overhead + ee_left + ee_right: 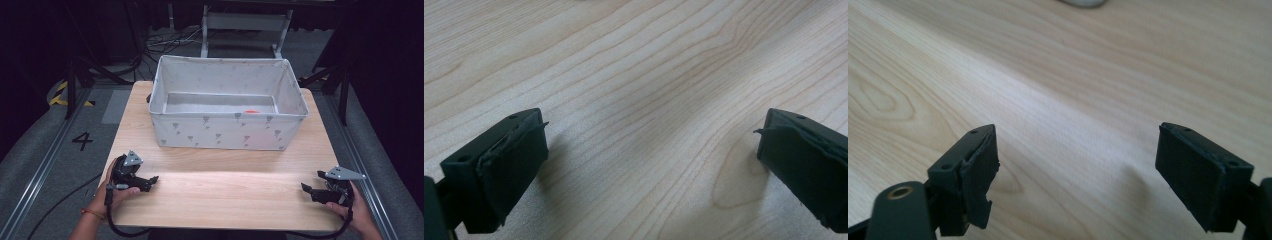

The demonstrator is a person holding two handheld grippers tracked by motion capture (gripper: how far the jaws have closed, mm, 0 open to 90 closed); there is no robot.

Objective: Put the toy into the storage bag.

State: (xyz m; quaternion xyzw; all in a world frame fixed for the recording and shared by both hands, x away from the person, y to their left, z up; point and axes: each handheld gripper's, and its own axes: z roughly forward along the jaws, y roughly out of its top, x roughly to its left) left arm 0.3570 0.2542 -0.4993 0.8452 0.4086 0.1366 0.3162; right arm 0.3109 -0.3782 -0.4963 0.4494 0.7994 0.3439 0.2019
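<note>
Dark curtains and grey carpet surround a pale wooden bench (225, 195), with cables (165, 40) trailing on the floor behind it and a number 4 (82, 141) marked on the floor to its left.

At the bench's near left edge, the person's left hand (112, 192) holds the left claw (152, 181), which lies low over the wood and points toward the middle of the bench. A grey three-cornered plate (133, 159) sits on top of it, and its cable (112, 220) loops off the near edge. In the left gripper view its two black jaws stand wide apart with bare wood grain between them, gripping nothing.

Toward the far side of the bench, centred, stands a white fabric bin (227, 132) printed with small grey shapes. It is open at the top, and a small orange thing (251, 111) lies on its floor near the front wall, right of centre; what it is cannot be told.

At the near right edge, the right hand (357, 212) holds the right claw (311, 184), pointed inward toward the left one, the two well apart. In the right gripper view its jaws are also spread wide over bare wood and hold nothing; the pad on the left jaw looks torn at its edge.
</note>
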